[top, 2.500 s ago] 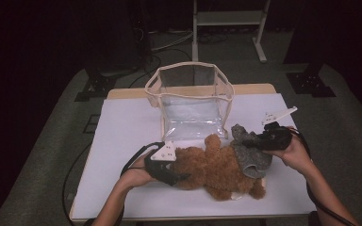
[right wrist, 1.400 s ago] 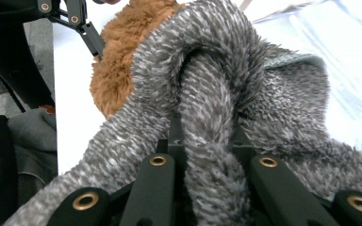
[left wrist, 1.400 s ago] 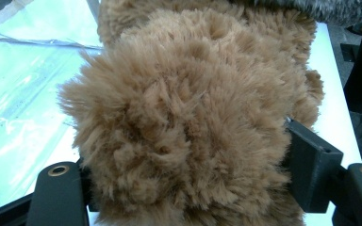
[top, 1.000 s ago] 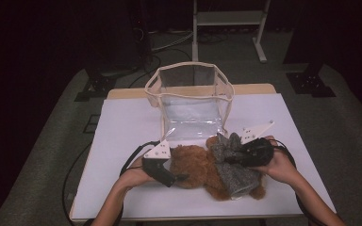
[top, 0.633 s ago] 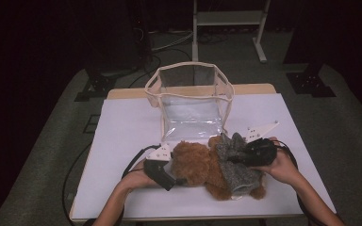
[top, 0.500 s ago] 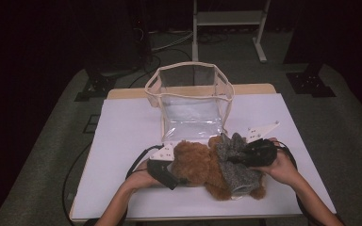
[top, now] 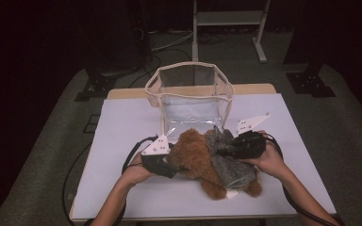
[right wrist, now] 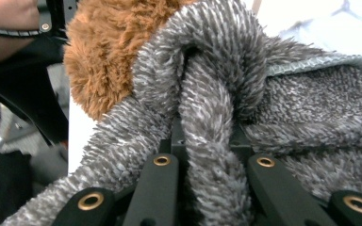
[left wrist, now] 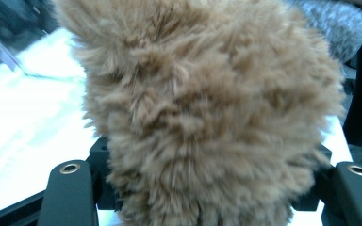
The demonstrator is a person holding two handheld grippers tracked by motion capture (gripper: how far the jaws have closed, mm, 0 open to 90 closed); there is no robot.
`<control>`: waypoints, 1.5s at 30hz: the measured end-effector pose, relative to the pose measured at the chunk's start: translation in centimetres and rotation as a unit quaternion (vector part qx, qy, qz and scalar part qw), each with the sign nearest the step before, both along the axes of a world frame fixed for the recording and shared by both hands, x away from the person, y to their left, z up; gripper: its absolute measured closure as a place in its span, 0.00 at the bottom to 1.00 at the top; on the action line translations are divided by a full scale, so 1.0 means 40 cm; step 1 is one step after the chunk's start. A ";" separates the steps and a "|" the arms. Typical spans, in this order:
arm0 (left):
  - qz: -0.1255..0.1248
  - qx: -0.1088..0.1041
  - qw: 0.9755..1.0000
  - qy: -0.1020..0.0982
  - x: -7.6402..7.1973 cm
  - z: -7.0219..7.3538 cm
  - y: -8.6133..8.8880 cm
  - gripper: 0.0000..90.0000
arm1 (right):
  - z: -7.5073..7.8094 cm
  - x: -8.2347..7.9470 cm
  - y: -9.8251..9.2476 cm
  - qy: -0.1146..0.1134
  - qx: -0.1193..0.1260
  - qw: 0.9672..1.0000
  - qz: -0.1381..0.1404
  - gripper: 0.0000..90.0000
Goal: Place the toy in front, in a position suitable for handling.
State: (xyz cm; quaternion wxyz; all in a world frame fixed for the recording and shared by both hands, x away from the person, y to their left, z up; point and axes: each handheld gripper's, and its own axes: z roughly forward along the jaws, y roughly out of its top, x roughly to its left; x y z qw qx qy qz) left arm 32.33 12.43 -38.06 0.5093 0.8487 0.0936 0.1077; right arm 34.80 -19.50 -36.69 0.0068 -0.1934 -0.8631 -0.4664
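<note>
1. High view shows the white table [top: 122, 136], and a clear bag [top: 191, 94] stands open at its far middle.
2. Just before the bag lies the brown plush bear [top: 195, 155], wearing a grey fuzzy garment [top: 231, 162].
3. Left gripper [top: 167, 165] has just been closing its jaws; the bear's fur [left wrist: 207, 117] sits between them, pressed.
4. Right gripper [top: 226, 151] pinches tightly a fold of the garment [right wrist: 207, 132].

A mound of shaggy brown plush fur [left wrist: 207, 113] bulged between the left gripper [left wrist: 207, 188]'s two black jaws, which had just been closing on it. Bright white table [left wrist: 23, 136] lay to the left, grey fleece [left wrist: 334, 23] far right.
</note>
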 end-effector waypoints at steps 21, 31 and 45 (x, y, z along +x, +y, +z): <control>0.002 0.019 0.998 -0.062 -0.014 0.170 0.026 0.34 | 0.093 0.008 0.011 -0.026 0.054 0.998 0.004 0.87; -0.011 0.038 0.996 -0.085 0.004 0.191 -0.080 0.34 | 0.308 0.001 0.057 -0.098 0.001 0.995 0.032 0.86; -0.031 0.048 0.995 -0.084 0.031 0.176 -0.197 0.31 | 0.315 0.007 0.026 -0.099 -0.104 0.990 0.007 0.87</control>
